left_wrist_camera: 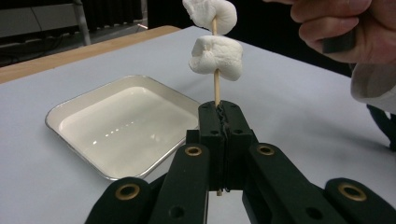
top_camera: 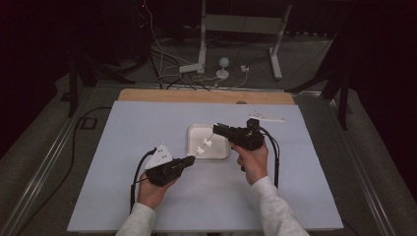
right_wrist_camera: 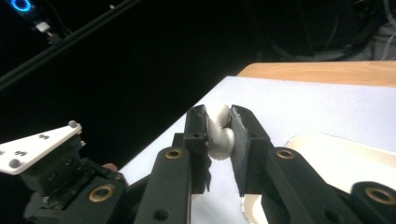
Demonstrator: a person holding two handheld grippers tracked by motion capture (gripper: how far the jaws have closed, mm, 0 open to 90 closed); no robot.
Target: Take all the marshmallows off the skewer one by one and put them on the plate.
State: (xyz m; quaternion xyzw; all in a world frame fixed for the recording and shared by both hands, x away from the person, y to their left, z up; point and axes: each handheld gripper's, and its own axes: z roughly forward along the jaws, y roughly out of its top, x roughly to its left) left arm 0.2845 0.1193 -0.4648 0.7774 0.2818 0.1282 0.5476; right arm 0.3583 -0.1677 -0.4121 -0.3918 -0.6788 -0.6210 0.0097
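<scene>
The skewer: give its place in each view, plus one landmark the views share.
High view: skewer at centre, over the tray's left edge, running up from the left gripper.
Left gripper view: upright at centre, through two marshmallows.
Right gripper view: can't make it out.
Shared landmark: the tray.

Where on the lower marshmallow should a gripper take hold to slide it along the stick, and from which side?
Grip the lower marshmallow across its soft sides, coming in square to the skewer, a jaw either side. The left gripper pinches the bare stick beneath; the right gripper squeezes the upper marshmallow likewise.
</scene>
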